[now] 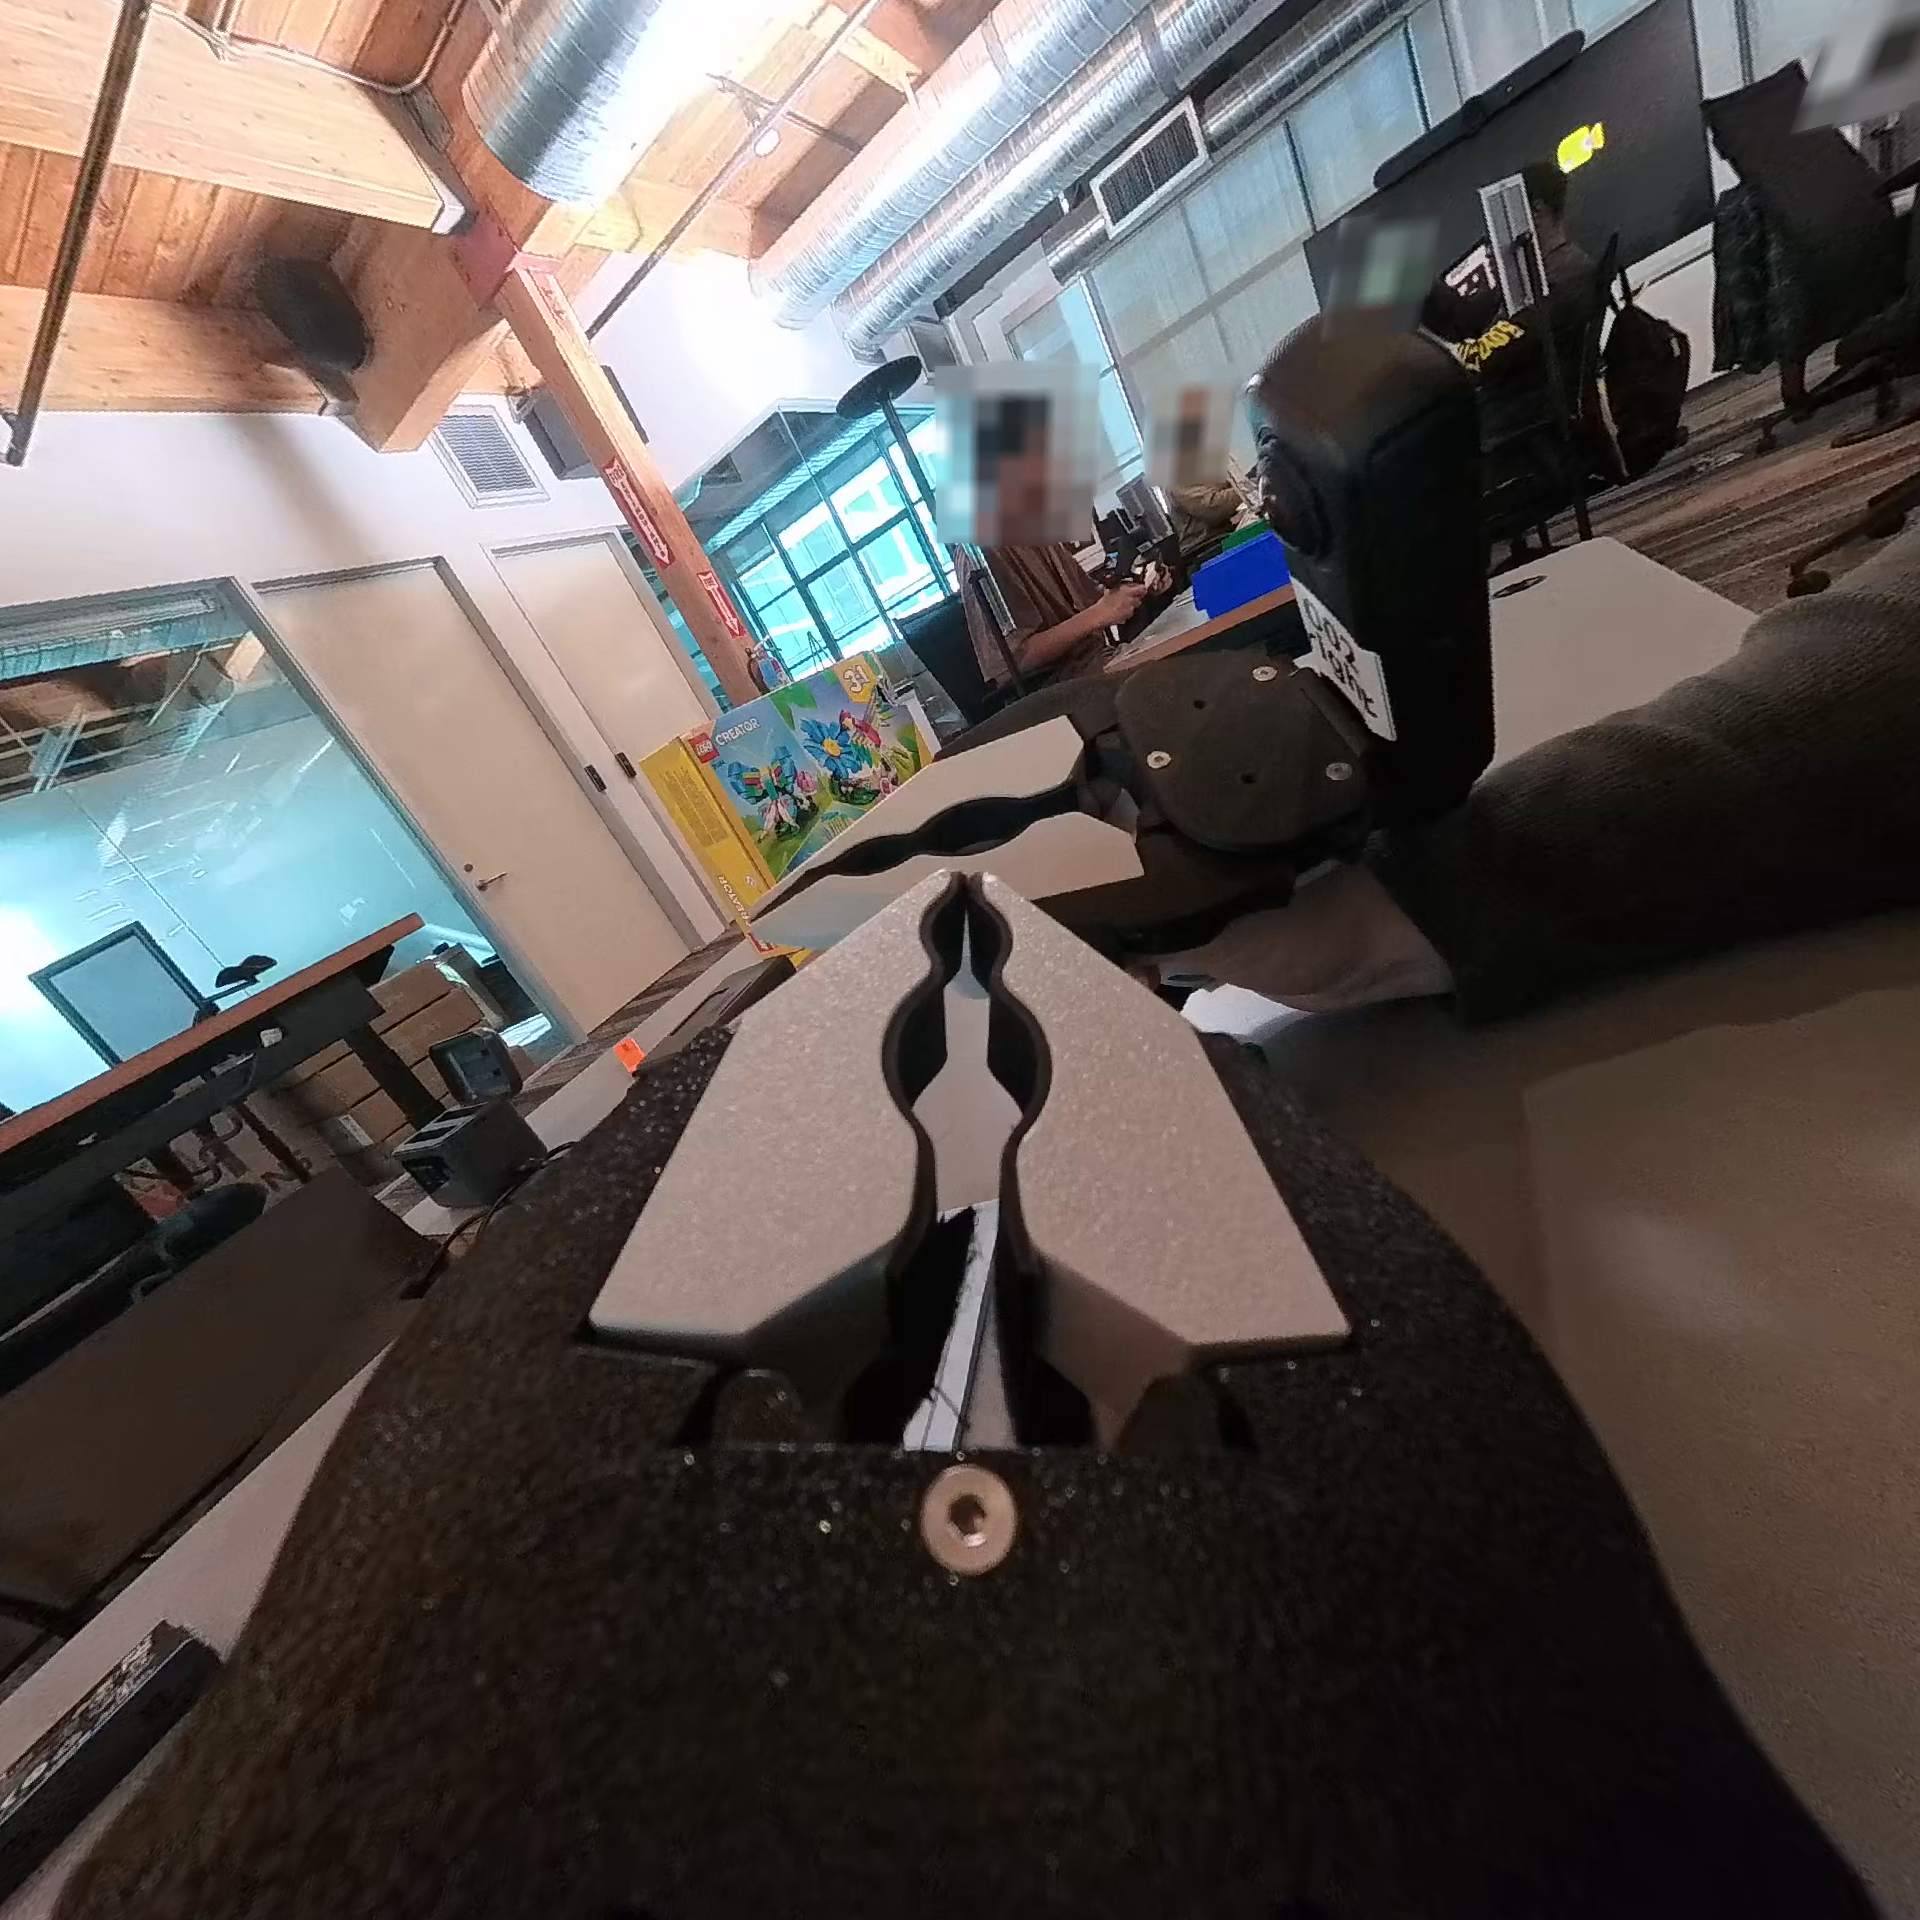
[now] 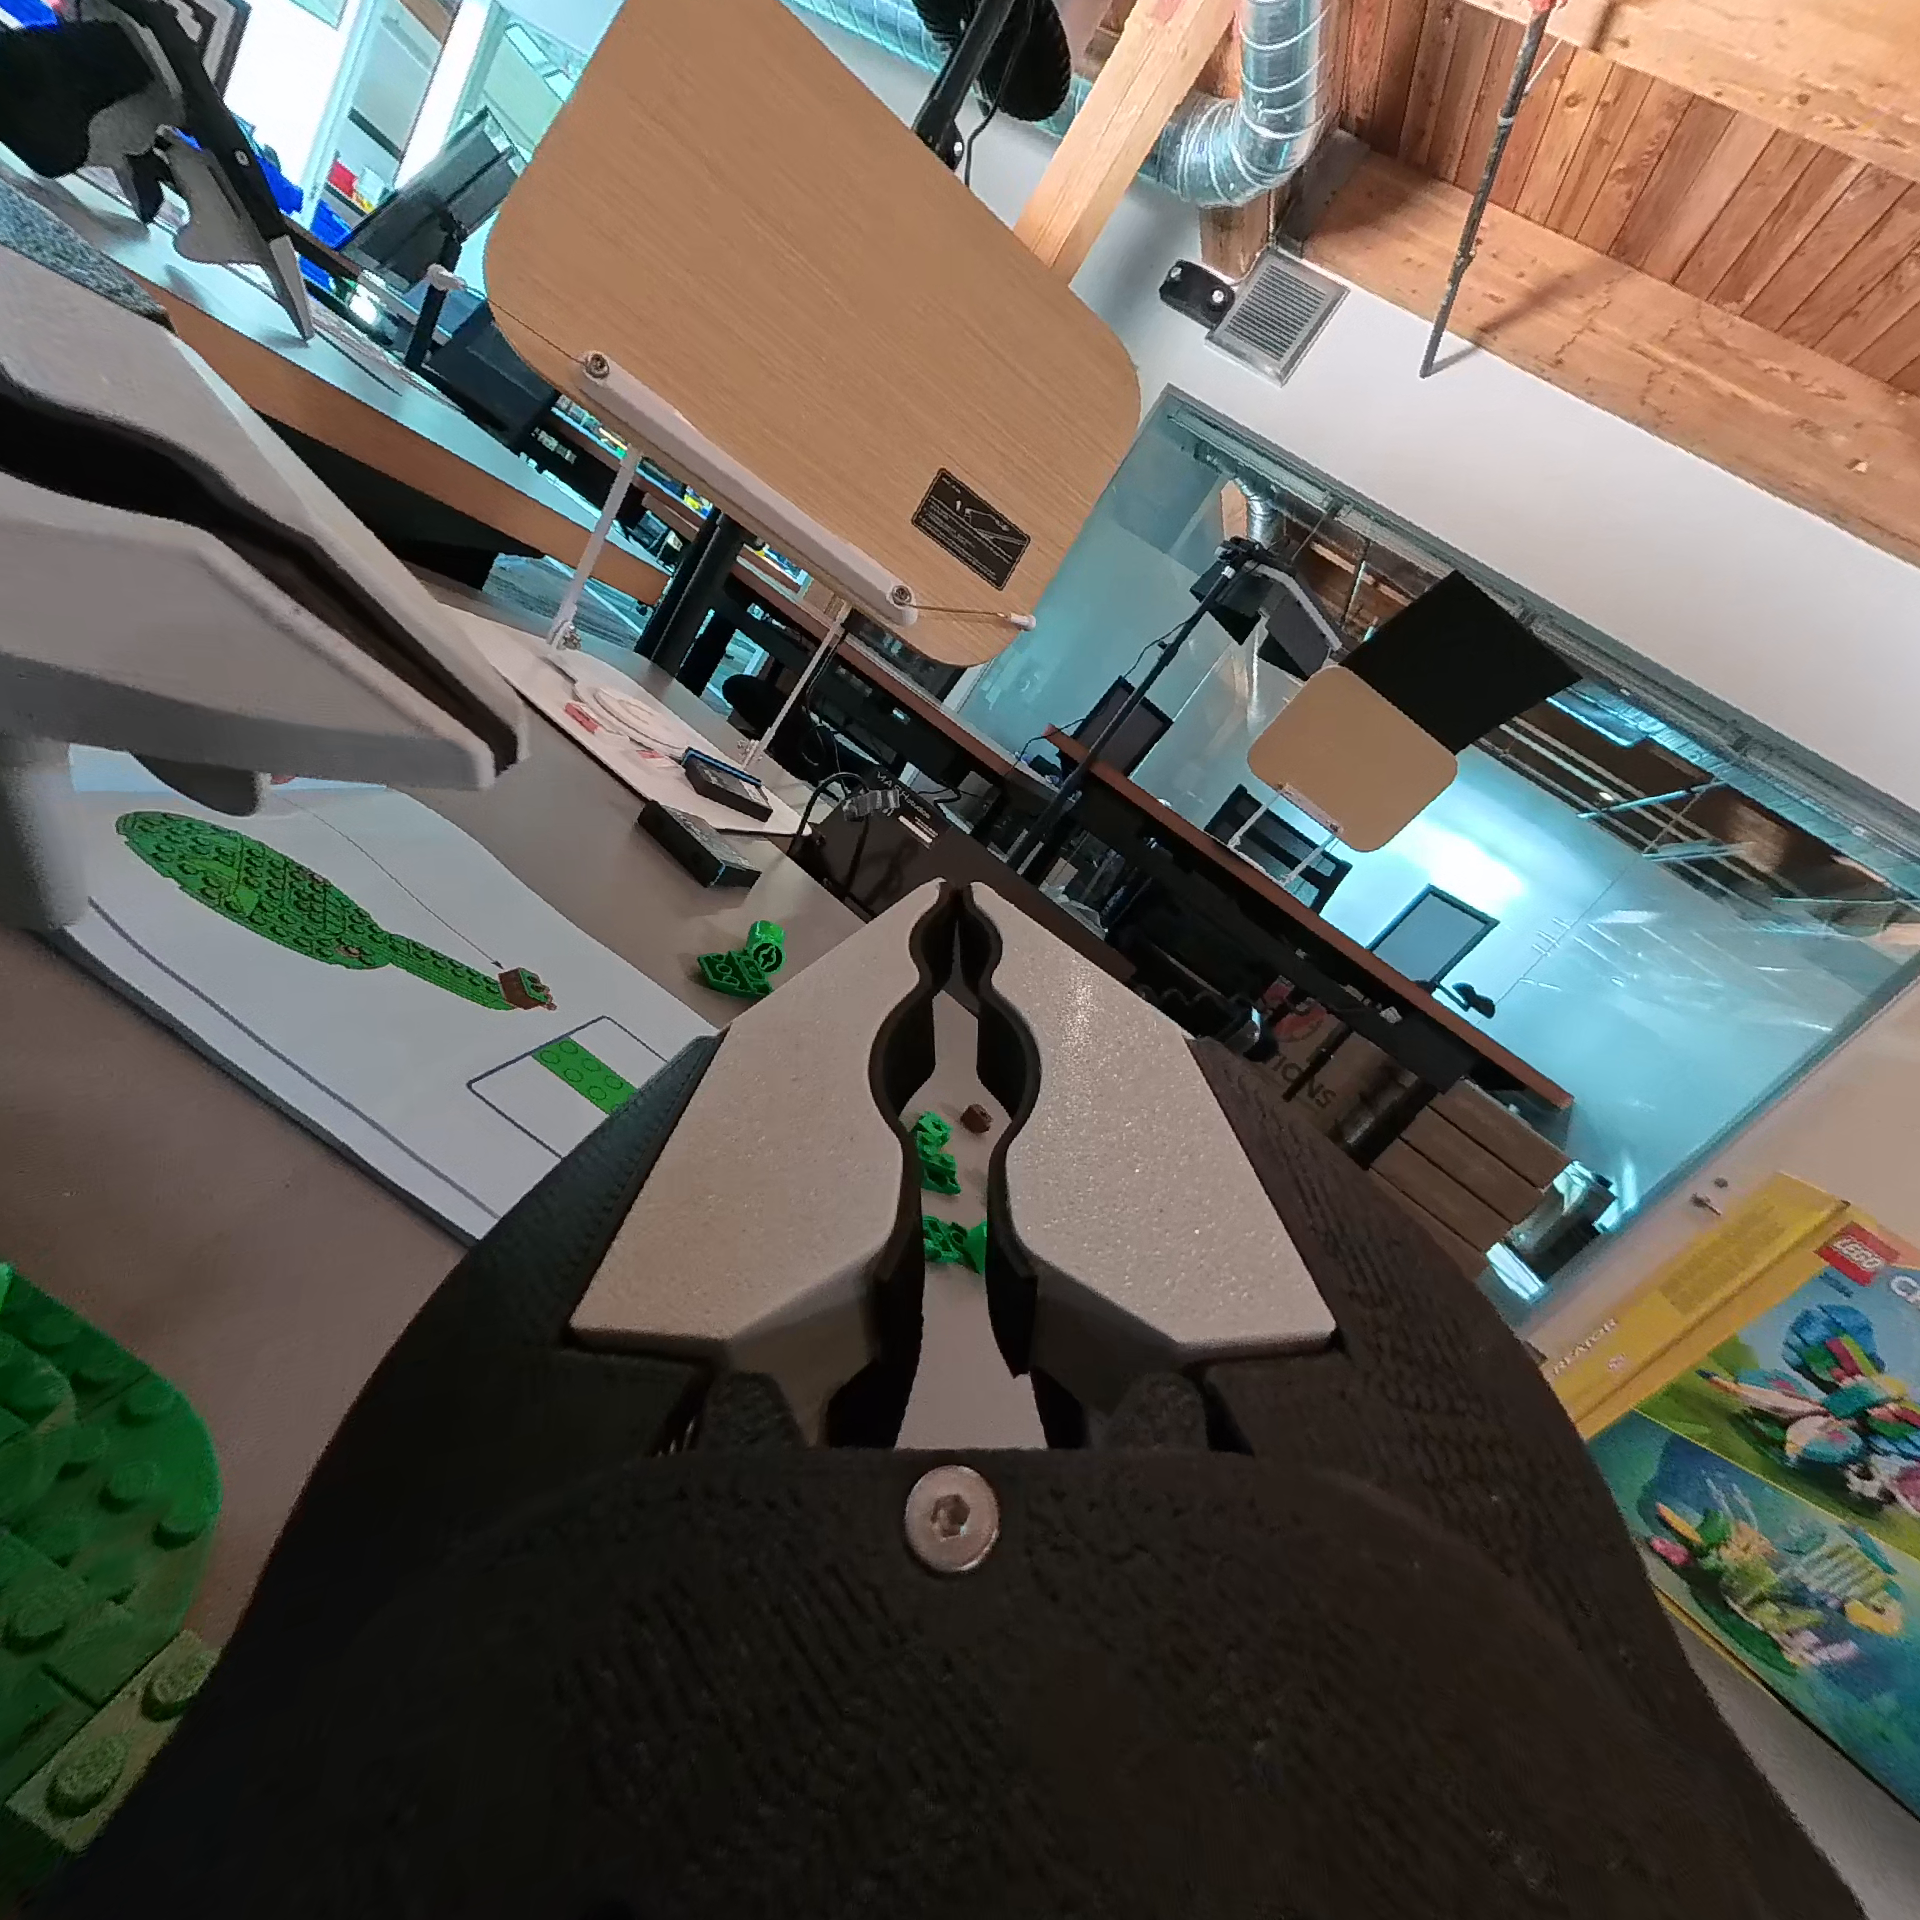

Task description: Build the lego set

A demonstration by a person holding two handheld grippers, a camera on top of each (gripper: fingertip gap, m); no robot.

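Both grey two-finger grippers are held tilted above the pale table (image 2: pixel 260 1247), tips closed together on nothing: the left gripper (image 1: pixel 964 883) and the right gripper (image 2: pixel 956 891). The flat green lego plate assembly (image 2: pixel 83 1475) lies at the right gripper's near left, with loose small green lego pieces (image 2: pixel 940 1153) on the table beneath its fingers, beside the open white instruction booklet (image 2: pixel 343 966).

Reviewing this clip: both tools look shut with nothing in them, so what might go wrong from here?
1. The right hand-held gripper hangs over small loose green pieces and a tiny brown piece; lowering it shut could scatter them.
2. The left hand-held gripper sits close to the right one, so they might collide.
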